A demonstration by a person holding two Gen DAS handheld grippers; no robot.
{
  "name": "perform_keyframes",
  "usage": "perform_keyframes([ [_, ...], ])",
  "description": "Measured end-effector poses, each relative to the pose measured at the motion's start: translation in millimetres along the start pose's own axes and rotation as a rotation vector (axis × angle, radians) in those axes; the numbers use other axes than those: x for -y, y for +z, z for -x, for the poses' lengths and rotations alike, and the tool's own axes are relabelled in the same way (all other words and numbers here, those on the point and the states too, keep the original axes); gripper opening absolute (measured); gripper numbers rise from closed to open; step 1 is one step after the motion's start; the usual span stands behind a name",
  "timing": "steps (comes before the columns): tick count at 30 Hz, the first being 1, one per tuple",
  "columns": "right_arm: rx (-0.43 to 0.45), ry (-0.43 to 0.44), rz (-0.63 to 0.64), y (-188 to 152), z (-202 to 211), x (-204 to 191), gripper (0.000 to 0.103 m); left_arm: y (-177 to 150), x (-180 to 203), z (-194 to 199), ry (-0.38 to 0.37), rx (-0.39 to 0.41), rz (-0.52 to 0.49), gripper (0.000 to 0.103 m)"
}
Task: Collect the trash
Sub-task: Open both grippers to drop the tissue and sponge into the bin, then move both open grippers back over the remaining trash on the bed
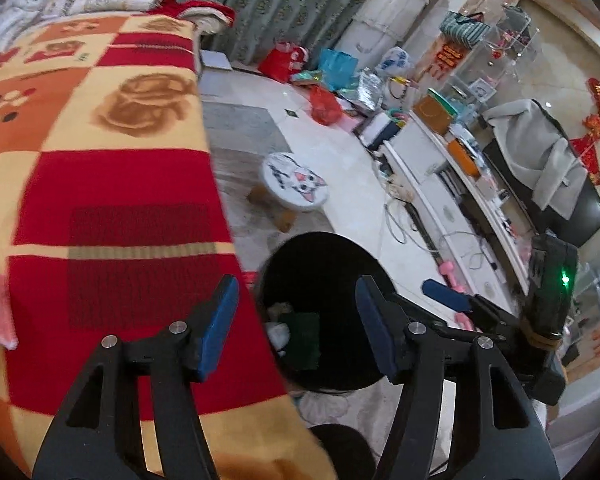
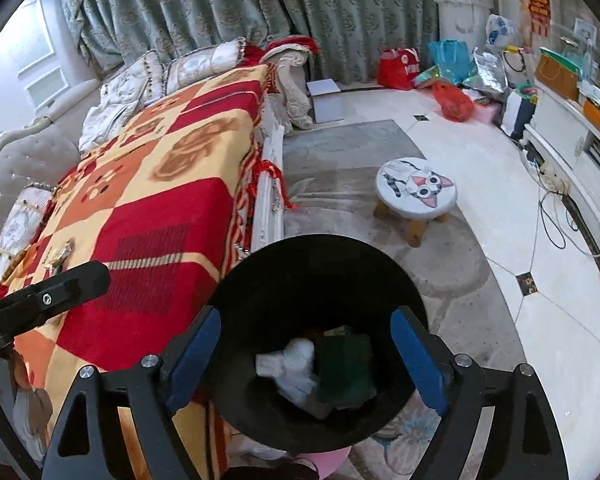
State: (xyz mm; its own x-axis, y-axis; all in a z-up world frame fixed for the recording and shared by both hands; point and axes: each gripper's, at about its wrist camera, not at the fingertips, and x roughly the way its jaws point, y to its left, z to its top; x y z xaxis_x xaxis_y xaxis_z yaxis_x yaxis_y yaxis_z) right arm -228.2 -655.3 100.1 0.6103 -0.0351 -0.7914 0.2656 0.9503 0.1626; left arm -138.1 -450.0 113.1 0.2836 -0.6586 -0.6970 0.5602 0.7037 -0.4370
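Observation:
A black round bin [image 2: 320, 272] stands on the floor against the sofa's edge. Inside it lie a crumpled white tissue [image 2: 292, 368] and a dark green packet [image 2: 344, 364]. My right gripper [image 2: 308, 360] hangs open right over the bin's mouth, nothing between its blue pads. My left gripper [image 1: 298, 320] is open too, above the bin [image 1: 320, 264] where its rim meets the blanket; its pads are empty. The tissue [image 1: 278, 332] shows below it. One black finger of the left gripper [image 2: 72, 284] reaches in from the left. A small crumpled wrapper [image 2: 60, 256] lies on the blanket.
A red and yellow checked blanket [image 2: 160, 184] covers the sofa on the left. A low stool with a cat face [image 2: 416, 192] stands on the rug beyond the bin. Bags [image 2: 452, 100] crowd the far floor. A white TV cabinet [image 1: 452, 184] with loose cables runs along the right.

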Motion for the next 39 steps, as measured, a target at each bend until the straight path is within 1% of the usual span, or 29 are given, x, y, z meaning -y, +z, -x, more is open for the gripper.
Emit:
perform_keyframes([
  [5,0.069,-0.001,0.038,-2,10,-29,0.085,-9,-19,32,0.110,0.063,-0.009,0.060],
  [9,0.072,0.032,0.058,-1,8,-53,0.085,-18,-33,57,0.187,0.116,-0.030,0.060],
  [11,0.081,0.048,0.080,-1,8,-68,0.085,-24,-41,72,0.257,0.152,-0.044,0.060],
  [13,0.083,0.056,0.105,-2,8,-85,0.085,-29,-51,88,0.307,0.180,-0.048,0.060],
  [17,0.085,0.085,0.159,-4,9,-120,0.085,-33,-74,108,0.345,0.200,-0.008,0.060],
  [20,0.109,0.080,0.206,-7,9,-149,0.085,-37,-89,123,0.388,0.218,0.016,0.060],
  [22,0.101,0.094,0.224,-8,6,-163,0.085,-39,-99,132,0.411,0.226,0.032,0.060],
  [24,0.091,0.129,0.240,-11,5,-180,0.085,-41,-108,140,0.429,0.235,0.046,0.060],
  [28,0.090,0.147,0.275,-13,3,-204,0.085,-47,-130,157,0.467,0.246,0.076,0.060],
  [36,0.044,0.203,0.323,-17,-7,-252,0.085,-60,-171,195,0.543,0.284,0.124,0.060],
  [39,0.045,0.230,0.360,-20,-8,-272,0.085,-64,-182,204,0.561,0.286,0.140,0.060],
])
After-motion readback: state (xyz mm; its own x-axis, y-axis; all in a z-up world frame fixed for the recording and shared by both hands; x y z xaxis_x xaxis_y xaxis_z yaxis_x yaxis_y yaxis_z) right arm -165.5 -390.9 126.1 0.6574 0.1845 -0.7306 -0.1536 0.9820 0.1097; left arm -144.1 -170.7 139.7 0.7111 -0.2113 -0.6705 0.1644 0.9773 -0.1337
